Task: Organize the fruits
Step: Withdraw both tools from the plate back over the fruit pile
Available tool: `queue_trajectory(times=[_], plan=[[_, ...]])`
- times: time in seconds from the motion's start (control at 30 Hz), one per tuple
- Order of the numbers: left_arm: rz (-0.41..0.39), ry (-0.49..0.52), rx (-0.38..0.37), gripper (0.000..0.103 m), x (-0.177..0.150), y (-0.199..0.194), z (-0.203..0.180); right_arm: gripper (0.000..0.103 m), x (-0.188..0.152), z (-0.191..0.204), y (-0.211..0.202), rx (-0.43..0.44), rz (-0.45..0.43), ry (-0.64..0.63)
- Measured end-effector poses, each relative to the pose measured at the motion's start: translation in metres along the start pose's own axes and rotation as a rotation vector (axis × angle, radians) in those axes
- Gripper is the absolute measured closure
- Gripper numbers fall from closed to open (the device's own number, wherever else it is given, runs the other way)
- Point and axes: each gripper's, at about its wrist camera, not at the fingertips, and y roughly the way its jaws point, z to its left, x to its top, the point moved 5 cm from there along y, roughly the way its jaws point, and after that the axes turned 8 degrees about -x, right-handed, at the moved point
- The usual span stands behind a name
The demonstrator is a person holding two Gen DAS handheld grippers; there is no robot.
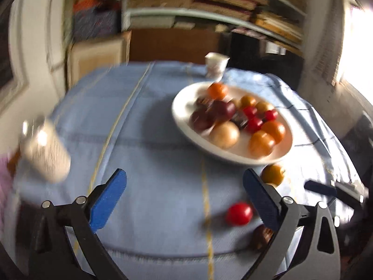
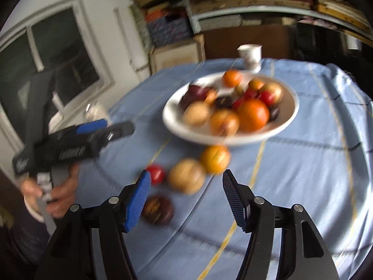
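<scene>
Landmark: white bowl (image 2: 230, 137), on the desk (image 1: 151, 140) under a pale blue cloth with yellow stripes.

1. In the bowl: a heap of fruits (image 2: 233, 107), among them a large orange, tan round pieces, dark purple ones and small red ones. Blur hides finer detail.
2. Orange fruit (image 2: 215, 158): on the cloth just in front of the bowl, under its near rim.
3. Tan fruit (image 2: 187, 175): in front of the bowl, touching or just beside the orange fruit; cannot tell which.
4. Red fruit (image 2: 156, 173): in front of the bowl, beside the tan fruit on its far side from the orange one.
5. Dark fruit (image 2: 158, 210): farthest of the four loose pieces from the bowl, nearest the camera.
6. White cup (image 2: 250, 57): behind the bowl, near the far desk edge.
7. Glass tumbler (image 1: 44, 149): well apart from the bowl, toward the left desk edge.
8. Left gripper (image 1: 184, 196): jaws released, spread wide, nothing between them, over bare cloth in front of the bowl. Seen from the right wrist, a hand (image 2: 58, 196) holds it.
9. Right gripper (image 2: 186, 196): jaws released, partly spread, in front of the bowl; the tan fruit shows in the gap, and the pads do not press on it.
</scene>
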Motion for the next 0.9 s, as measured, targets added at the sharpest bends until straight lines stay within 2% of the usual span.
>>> queue_trajectory(times=[0.1, 0.23, 0.43, 0.5, 0.57, 0.9], plan=[[-0.012, -0.046, 0.038, 0.005, -0.001, -0.003, 0.014, 0.038, -0.011, 0.017, 0.004, -0.006, 0.033, -0.077], [-0.022, -0.016, 0.112, 0.005, -0.002, -0.006, 0.015, 0.038, -0.02, 0.033, 0.009, 0.001, 0.069, -0.155], [-0.016, 0.031, 0.152, 0.005, -0.002, -0.006, 0.009, 0.039, -0.029, 0.044, 0.017, -0.009, 0.109, -0.203], [-0.014, 0.039, 0.16, 0.005, -0.002, -0.006, 0.008, 0.047, -0.031, 0.046, 0.022, -0.015, 0.134, -0.208], [-0.011, 0.032, 0.157, 0.005, -0.002, -0.007, 0.009, 0.049, -0.032, 0.046, 0.026, -0.015, 0.146, -0.213], [0.001, 0.009, 0.154, 0.005, -0.001, -0.005, 0.013, 0.05, -0.032, 0.053, 0.029, -0.032, 0.149, -0.232]])
